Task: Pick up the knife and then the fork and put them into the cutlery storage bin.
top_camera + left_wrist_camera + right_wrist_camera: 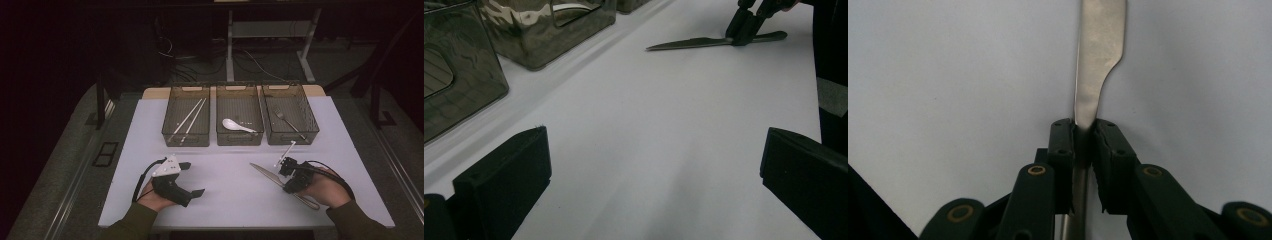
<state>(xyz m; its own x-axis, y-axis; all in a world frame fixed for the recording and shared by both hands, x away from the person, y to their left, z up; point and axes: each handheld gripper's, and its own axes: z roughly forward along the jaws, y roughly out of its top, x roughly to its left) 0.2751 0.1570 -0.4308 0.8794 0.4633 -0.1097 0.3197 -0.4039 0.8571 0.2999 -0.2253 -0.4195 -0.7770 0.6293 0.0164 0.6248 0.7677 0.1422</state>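
While the right gripper presses low over the white table, its jaws are clenched on a flat silver table knife, gripping it at the narrow neck where blade meets handle. Ahead of those jaws the blade widens and runs on, lying flat on the table; behind them the handle passes back under the gripper toward the person's right hand. Seen from the high view, the knife lies slantwise, blade tip pointing away to the left of the right gripper's jaws.

Well apart to that gripper's left, the left gripper rests near the table with its jaws released and spread wide, nothing between them. In the left gripper view the knife lies far ahead of those open jaws, with the right gripper standing on it.

Beyond both pairs of jaws stand three smoky translucent plastic bins in a row: the left bin holds what look like pale chopsticks, the middle bin a white ceramic soup spoon, the right bin a metal fork.
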